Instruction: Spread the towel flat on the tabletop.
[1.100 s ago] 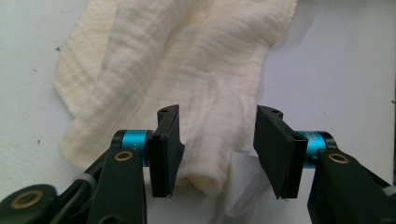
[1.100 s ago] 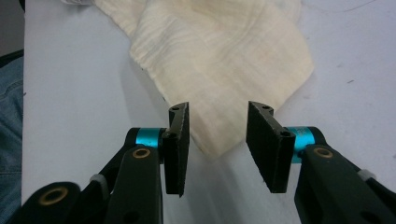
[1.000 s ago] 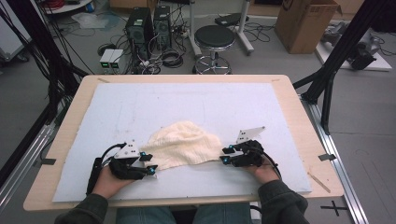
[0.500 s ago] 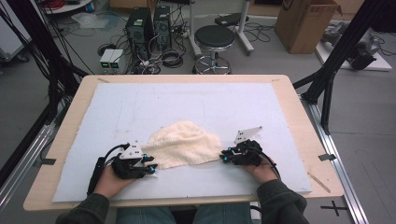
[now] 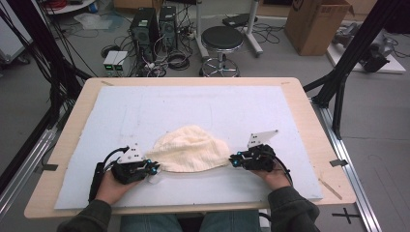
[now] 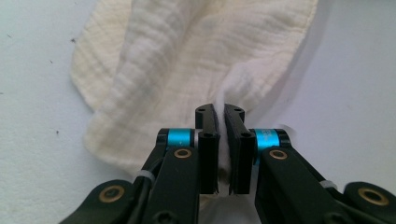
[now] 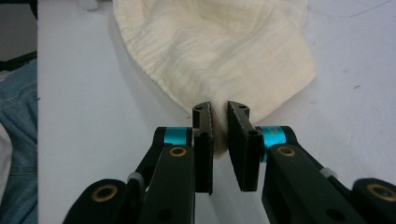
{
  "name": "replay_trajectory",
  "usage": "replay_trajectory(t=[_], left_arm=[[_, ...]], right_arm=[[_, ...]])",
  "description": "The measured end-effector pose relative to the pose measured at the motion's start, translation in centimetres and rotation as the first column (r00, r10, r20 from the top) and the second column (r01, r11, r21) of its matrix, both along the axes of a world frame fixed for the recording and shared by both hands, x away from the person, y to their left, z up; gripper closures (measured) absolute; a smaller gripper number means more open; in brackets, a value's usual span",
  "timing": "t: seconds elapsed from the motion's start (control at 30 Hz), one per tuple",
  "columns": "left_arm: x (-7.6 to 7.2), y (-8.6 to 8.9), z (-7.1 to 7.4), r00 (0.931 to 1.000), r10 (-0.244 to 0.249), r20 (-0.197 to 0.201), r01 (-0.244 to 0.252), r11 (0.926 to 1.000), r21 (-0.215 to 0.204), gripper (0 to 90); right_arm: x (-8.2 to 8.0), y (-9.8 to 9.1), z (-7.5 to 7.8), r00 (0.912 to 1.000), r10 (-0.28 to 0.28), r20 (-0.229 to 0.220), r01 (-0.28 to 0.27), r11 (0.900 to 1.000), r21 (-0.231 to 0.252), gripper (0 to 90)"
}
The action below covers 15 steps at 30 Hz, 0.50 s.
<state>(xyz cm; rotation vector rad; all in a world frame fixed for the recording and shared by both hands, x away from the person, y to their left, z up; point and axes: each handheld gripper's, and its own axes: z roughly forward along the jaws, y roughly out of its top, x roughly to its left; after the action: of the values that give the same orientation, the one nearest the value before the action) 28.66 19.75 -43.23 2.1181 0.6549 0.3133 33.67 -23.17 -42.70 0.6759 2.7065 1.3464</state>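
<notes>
A cream crinkled cloth point(image 5: 191, 147) lies bunched on the white board point(image 5: 193, 106), near its front edge. My left gripper point(image 5: 153, 166) is at the cloth's left end. In the left gripper view its jaws point(image 6: 219, 112) have just been closing and pinch a fold of the cloth point(image 6: 187, 60). My right gripper point(image 5: 232, 161) is at the cloth's right end. In the right gripper view its jaws point(image 7: 219, 109) have just been closing too, with the corner of the cloth point(image 7: 224, 51) caught between their tips and a narrow gap left behind it.
The board covers most of a wooden table point(image 5: 72, 121). Beyond the far edge stand a black stool point(image 5: 222, 38), computer towers point(image 5: 152, 24) with cables and a cardboard box point(image 5: 314, 21). A black frame post point(image 5: 348, 63) rises at the right. The person's jeans point(image 7: 18, 140) are at the near edge.
Both grippers' jaws have closed onto the cloth's two ends. The hands have stayed almost where they were.
</notes>
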Motion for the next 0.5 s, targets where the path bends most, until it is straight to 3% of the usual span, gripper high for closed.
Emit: replay_trajectory(t=[0.17,0.5], left_arm=[[-0.3,0.5,0.7,0.9998,0.001,0.021,0.0,0.999,-0.044,84.3],[-1.1,1.0,1.5,0.9988,-0.008,0.047,0.012,0.997,-0.077,84.3]], right_arm=[[-0.5,-0.4,0.6,0.9998,-0.004,0.017,0.004,0.9995,0.032,80.5],[-1.4,-0.5,1.8,0.9987,0.008,0.049,-0.012,0.9969,0.077,80.3]])
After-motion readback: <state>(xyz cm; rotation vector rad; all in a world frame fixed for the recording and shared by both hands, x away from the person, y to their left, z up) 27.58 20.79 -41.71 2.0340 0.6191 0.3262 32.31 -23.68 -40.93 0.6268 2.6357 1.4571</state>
